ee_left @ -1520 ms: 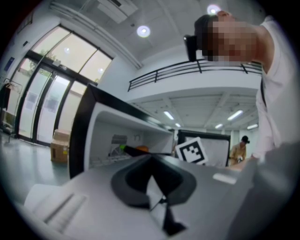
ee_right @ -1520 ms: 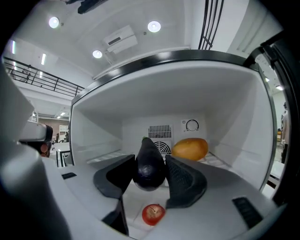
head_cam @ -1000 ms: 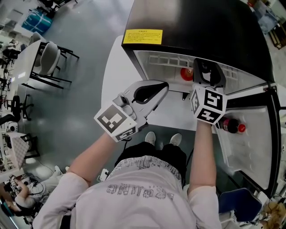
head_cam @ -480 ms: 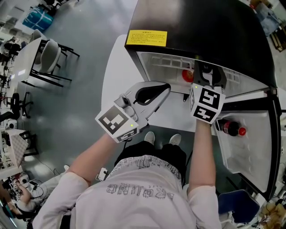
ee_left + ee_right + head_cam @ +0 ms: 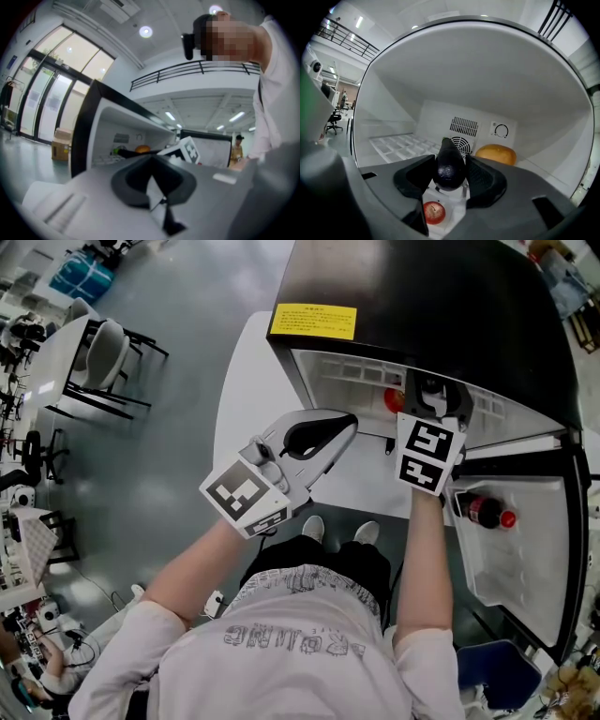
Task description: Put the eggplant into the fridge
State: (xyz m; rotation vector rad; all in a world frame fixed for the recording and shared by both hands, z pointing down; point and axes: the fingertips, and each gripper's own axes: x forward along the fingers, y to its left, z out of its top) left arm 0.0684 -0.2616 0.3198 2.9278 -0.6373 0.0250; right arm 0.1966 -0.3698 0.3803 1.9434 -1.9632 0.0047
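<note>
Eggplant is sitting clamped at its thick middle in the right gripper, inside the fridge. Skin is looking glossy, likely slippery; body is appearing light, firm and bruisable, so a mid-body hold is suiting it. Left gripper is idling outside, jaws together, empty.

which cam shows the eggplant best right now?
Right gripper view: the eggplant sits dead centre, clamped between the right gripper's jaws inside the fridge. Head view: the gripper hides it. Left gripper view: only a small dark streak, likely it.

Grey floor; chairs; tall windows
</note>
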